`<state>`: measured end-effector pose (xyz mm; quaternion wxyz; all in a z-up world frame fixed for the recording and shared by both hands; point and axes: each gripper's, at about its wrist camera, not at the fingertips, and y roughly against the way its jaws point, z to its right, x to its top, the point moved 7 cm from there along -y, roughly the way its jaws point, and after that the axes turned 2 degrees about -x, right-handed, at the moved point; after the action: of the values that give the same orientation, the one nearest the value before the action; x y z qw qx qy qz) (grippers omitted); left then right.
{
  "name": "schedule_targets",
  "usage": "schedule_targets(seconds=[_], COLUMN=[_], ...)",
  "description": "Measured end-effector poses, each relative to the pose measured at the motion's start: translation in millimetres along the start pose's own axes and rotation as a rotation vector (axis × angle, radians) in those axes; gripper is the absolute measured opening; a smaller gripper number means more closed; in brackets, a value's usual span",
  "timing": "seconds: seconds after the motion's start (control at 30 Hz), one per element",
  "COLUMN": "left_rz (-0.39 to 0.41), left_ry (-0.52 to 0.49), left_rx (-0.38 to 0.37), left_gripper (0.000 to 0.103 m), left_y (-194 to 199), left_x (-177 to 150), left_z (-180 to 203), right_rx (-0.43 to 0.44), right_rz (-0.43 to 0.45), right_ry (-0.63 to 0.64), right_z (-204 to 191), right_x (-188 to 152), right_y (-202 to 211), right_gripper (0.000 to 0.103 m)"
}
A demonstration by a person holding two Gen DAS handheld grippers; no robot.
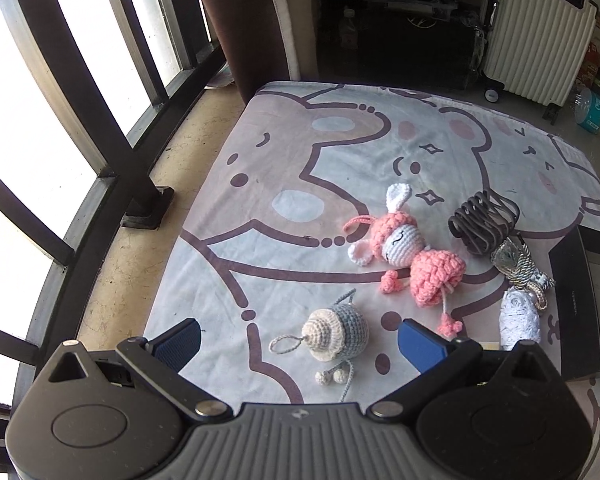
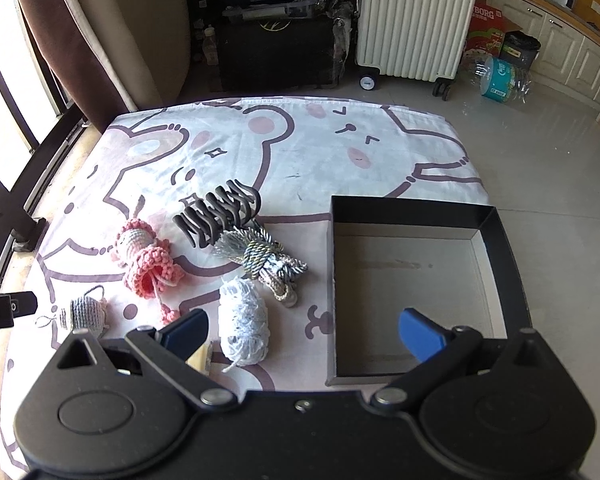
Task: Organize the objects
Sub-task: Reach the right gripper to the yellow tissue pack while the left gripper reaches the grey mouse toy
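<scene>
My left gripper point(image 1: 298, 342) is wide open, nothing held, hovering over the small grey-and-cream crocheted ball charm point(image 1: 334, 338) between its blue pads. My right gripper point(image 2: 302, 330) is equally wide open and empty, straddling the near-left corner of the black shallow cardboard box point(image 2: 500, 240). Only the right view shows the box whole, sitting at the right edge of the cartoon-bear printed cloth point(image 2: 300, 148); the left view catches just its dark rim. Just left of the box lies the white net-wrapped bundle point(image 2: 244, 326). Behind it: grey-green tasselled cord knot point(image 2: 260, 258), pink crocheted bunny doll point(image 1: 408, 254) with its face visible only from the left wrist, then dark grey claw hair clip point(image 2: 220, 210). Cream ribbed suitcase point(image 2: 414, 20) stands far back.
</scene>
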<state>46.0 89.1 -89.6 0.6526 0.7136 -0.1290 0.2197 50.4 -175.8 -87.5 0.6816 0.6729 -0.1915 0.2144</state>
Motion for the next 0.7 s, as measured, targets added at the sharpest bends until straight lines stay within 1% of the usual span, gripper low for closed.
schedule_targets(seconds=[0.2,0.33,0.4,0.53,0.7], left_rz=[-0.022,-0.044,-0.056,-0.053,-0.087], left_ry=[0.025,0.046,0.055,0.079,0.146], left_rx=[-0.001,-0.029,-0.036,-0.038,-0.047], left_gripper=[0.103,0.103,0.103,0.103,0.103], left_y=[-13,-23,-29,-35,-45], left_x=[-2,-3,-5,-5,-3], left_z=[-10,-11,-11,-12,-18], right_rx=[0.034,0.062,0.081,0.127,0.183], right_rz=[-0.029,-0.058,-0.075,-0.099,-0.13], right_ry=[0.005,-0.003,-0.009,-0.02,-0.031], right_z=[-15,-25,-30,-42,-61], right_x=[-1,-2,-3,-5,-6], right_y=[-11,-20,-24,-29,-35], right_gripper=[0.103,0.103,0.103,0.103,0.103])
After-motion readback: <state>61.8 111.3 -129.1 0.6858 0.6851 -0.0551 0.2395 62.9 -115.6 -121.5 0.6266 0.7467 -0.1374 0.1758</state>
